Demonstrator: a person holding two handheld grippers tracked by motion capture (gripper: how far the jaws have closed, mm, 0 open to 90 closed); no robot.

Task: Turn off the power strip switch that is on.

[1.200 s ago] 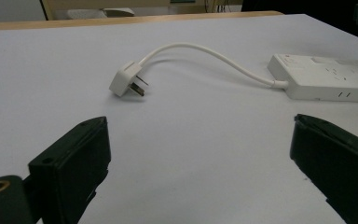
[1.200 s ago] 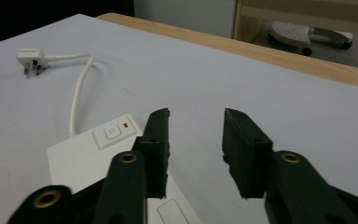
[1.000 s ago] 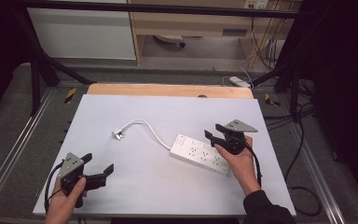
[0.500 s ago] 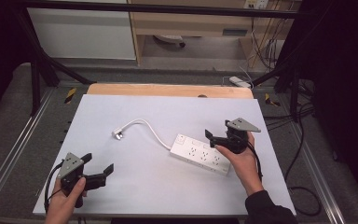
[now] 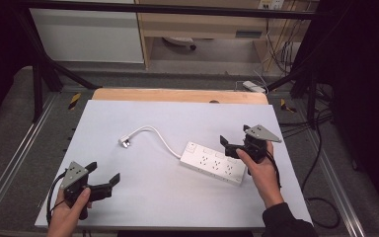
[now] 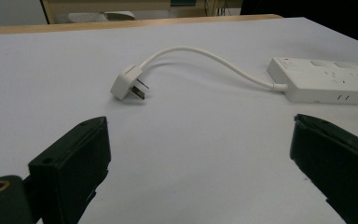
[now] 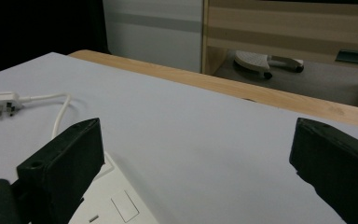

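White desk [image 5: 143,118] carried the power strip [image 5: 213,162] slanting toward its right edge, just beside the right gripper [image 5: 234,146], whose empty jaws had just been spreading; the left gripper [image 5: 103,176], jaws spread, sat well apart.

Hand-held gripper [image 7: 193,154] jaws wide, power strip [image 7: 114,203] below, plug [image 7: 2,102]

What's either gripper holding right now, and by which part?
Nothing. The right gripper has just been opening, with nothing between its jaws, over the power strip. The left gripper is open above the bare table.

A lab: metal frame [image 5: 39,79] (loose cables [image 5: 281,44]) around table [image 5: 177,113]
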